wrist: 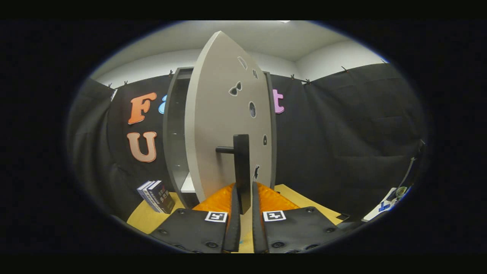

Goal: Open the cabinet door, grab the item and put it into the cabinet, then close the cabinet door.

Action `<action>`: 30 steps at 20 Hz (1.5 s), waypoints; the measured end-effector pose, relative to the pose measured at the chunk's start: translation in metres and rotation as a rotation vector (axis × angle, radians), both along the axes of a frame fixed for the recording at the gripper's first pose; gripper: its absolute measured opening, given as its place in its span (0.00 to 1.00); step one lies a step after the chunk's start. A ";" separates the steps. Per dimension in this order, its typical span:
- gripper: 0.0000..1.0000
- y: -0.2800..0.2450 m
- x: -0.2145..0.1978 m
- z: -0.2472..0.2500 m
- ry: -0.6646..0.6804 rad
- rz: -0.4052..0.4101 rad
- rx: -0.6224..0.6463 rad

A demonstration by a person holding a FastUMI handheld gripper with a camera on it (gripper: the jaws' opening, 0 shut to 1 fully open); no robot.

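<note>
the gripper point(242, 198) is clamped on the door handle point(242, 171); swing the cabinet door point(224, 125) wide (the box point(158, 196) waits beside), following its arc.

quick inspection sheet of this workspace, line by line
surface: wooden tabletop, bare patch beside the fingers
job's things: cabinet open; its door swung out; two books stand left of the cabinet
clutter: small items at the table's far right, too blurred to name
grippers: gripper closed on the door handle, a finger on each side
cables: a thin cable at far right
surroundings: black cloth wall, white room wall above
</note>
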State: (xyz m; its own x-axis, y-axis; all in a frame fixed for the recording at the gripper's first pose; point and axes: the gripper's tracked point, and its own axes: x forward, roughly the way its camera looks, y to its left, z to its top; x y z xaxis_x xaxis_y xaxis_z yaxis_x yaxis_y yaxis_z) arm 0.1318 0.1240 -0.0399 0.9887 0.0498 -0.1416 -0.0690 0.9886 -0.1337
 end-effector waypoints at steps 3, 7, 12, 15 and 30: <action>0.21 -0.012 -0.003 0.001 0.007 -0.018 0.011; 0.21 -0.035 -0.007 0.000 0.003 -0.095 0.015; 0.21 -0.079 -0.019 0.010 -0.026 -0.241 0.004; 0.22 -0.083 -0.019 0.013 -0.070 -0.280 0.034; 0.45 0.058 0.034 -0.161 0.131 0.061 0.031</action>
State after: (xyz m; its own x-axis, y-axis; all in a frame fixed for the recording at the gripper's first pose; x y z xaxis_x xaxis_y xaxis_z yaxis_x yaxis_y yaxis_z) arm 0.1657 0.1822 -0.2012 0.9569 0.1151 -0.2668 -0.1435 0.9856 -0.0895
